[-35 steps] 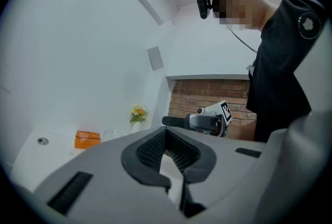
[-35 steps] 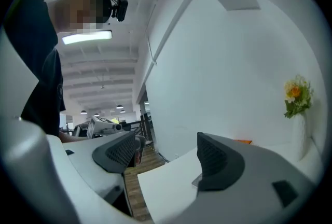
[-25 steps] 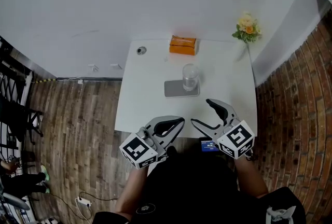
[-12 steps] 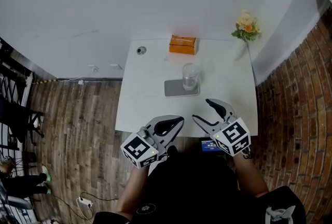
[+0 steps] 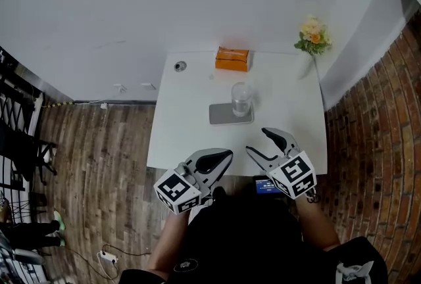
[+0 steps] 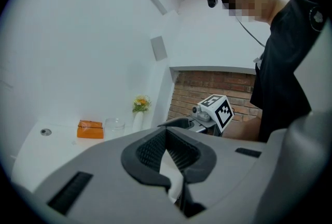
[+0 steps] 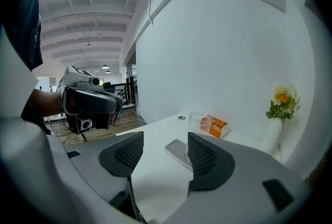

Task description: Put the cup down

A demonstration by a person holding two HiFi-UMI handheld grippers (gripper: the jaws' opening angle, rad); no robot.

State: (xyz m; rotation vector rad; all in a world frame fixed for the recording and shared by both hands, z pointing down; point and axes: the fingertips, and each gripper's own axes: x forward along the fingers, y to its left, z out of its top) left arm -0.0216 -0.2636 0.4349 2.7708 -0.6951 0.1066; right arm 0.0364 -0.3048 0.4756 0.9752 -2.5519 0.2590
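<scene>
Jaws of L gripper (image 5: 229,153) are seen shut tip to tip, nothing held. R gripper (image 5: 256,140) jaws are closing w/ a gap btwn pads, nothing caught. Both are held at near edge of table (image 5: 184,135). Further on, clear cup (image 5: 241,98) is set upright on grey mat (image 5: 222,114), well apart from both. Beyond: orange box (image 5: 233,58) at far edge, flowers (image 5: 312,36) at far R corner.

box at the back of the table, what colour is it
The box is orange; the head view shows it best.
</scene>
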